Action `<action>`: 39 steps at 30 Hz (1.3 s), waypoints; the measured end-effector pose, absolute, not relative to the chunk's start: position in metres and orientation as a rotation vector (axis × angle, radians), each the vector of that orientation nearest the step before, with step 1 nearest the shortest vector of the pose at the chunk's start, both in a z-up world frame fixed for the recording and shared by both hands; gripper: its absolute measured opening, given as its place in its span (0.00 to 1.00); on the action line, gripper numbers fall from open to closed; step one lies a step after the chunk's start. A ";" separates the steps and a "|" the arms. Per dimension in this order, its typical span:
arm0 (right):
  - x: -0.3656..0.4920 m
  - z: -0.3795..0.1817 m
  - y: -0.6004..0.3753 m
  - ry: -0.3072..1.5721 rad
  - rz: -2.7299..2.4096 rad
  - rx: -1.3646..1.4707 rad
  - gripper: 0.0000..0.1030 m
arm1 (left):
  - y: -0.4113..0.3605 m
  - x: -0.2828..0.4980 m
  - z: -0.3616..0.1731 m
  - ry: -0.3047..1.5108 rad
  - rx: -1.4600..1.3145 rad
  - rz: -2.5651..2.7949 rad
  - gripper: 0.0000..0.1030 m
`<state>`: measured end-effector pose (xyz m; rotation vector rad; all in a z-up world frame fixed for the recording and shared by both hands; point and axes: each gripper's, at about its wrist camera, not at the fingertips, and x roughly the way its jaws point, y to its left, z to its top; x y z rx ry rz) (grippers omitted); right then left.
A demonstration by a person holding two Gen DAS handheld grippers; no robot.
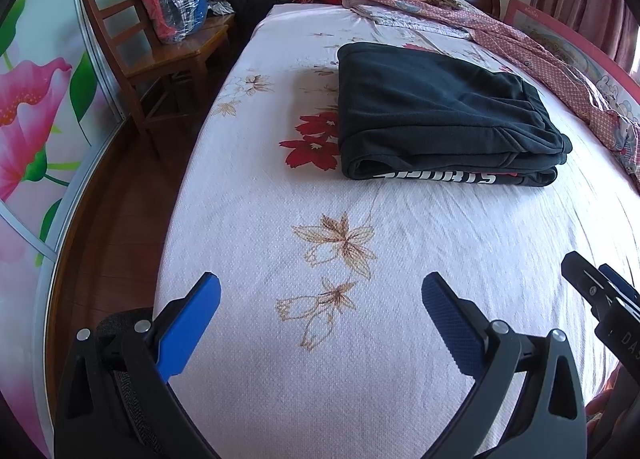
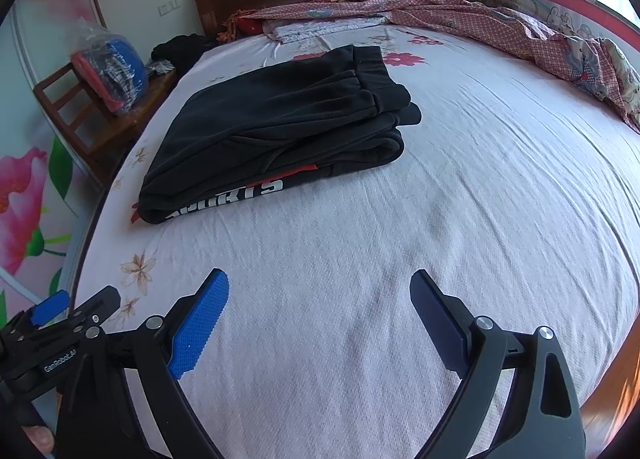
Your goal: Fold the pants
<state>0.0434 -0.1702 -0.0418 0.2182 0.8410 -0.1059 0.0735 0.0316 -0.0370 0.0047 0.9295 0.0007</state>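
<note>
The bed [image 1: 400,339] carries a crumpled patterned quilt [image 2: 500,19] along its far and right edges. The dark pants [image 1: 436,111] lie folded in a stacked bundle mid-bed, nearer the left edge. Left gripper [image 1: 320,299] and right gripper [image 2: 319,295] hang over the near edge, fingers spread wide, grasping nothing, well apart from the pants

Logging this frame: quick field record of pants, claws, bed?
pants: black, folded into a compact stack, white lettering on near edge
surface: floral bed sheet
left claw: open, empty, over sheet, short of the pants
right claw: open, empty, over sheet, short of the pants
contact: neither claw touches the pants
bedside: wooden chair holding bagged clothes
</note>
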 end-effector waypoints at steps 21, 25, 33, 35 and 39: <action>0.042 -0.039 -0.168 0.836 -0.098 0.217 0.89 | 0.032 0.075 -0.036 0.931 0.001 -0.006 0.98; 0.043 -0.039 -0.168 0.837 -0.094 0.217 0.89 | 0.031 0.074 -0.035 0.929 0.021 0.002 0.98; 0.043 -0.040 -0.167 0.839 -0.092 0.216 0.89 | 0.031 0.068 -0.023 0.864 0.025 -0.017 0.98; 0.042 -0.040 -0.166 0.840 -0.088 0.217 0.89 | 0.031 0.067 -0.020 0.855 0.021 -0.032 0.98; 0.040 -0.039 -0.165 0.838 -0.077 0.219 0.89 | 0.034 0.065 -0.013 0.838 -0.007 -0.043 0.98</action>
